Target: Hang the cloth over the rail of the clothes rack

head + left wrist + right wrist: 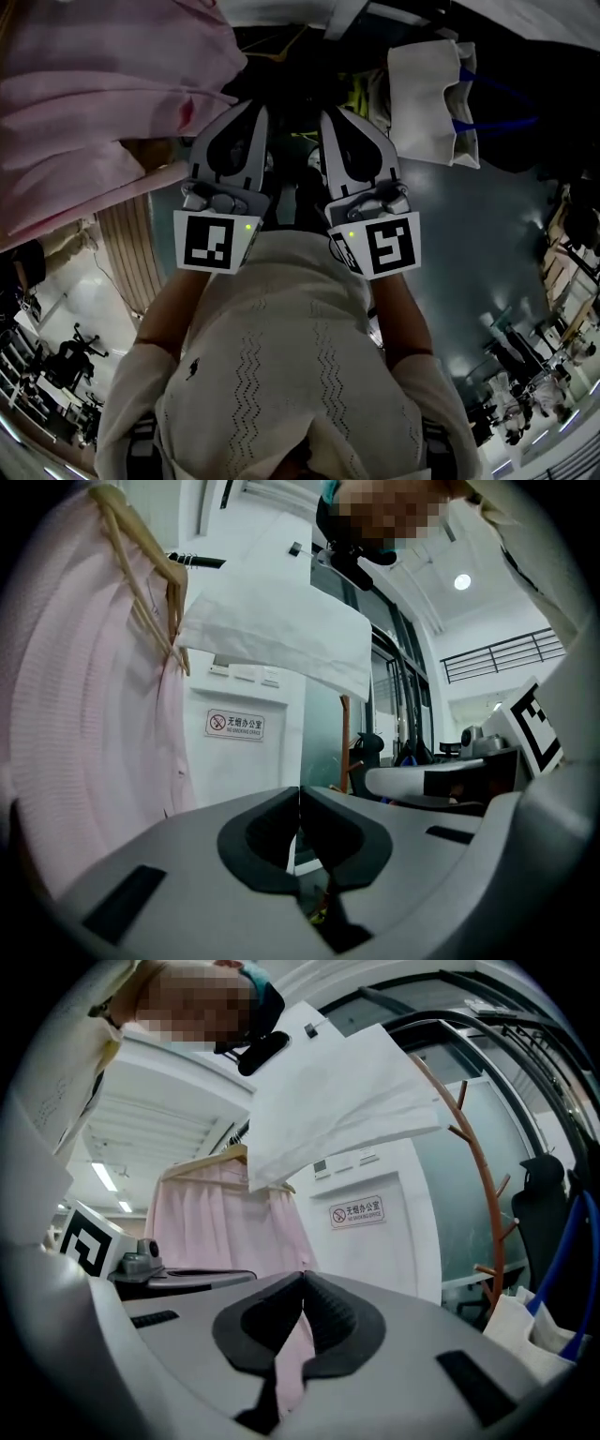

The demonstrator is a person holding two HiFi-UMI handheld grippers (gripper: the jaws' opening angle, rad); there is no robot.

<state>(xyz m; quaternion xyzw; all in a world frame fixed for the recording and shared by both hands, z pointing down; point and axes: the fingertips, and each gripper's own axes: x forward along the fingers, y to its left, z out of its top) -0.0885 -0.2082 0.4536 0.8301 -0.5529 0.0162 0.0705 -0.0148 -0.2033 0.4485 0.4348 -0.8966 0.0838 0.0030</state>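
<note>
A white cloth (pixel 272 630) hangs draped over the black rail (pixel 197 561) of the clothes rack, above and ahead of both grippers; the right gripper view shows the same white cloth (pixel 337 1101) high up. Neither gripper touches it. My left gripper (pixel 251 111) and right gripper (pixel 328 114) are held side by side close in front of the person's chest, pointing away. The left gripper (pixel 299 789) is shut with nothing between its pads. The right gripper (pixel 303 1277) is also shut and empty; the pink behind its jaws is a garment further back.
A pink garment (pixel 84 714) hangs on a wooden hanger (pixel 141 555) left of the white cloth and fills the upper left of the head view (pixel 84 103). A white tote bag (pixel 431 94) with blue straps hangs at the right by an orange coat stand (pixel 487 1194).
</note>
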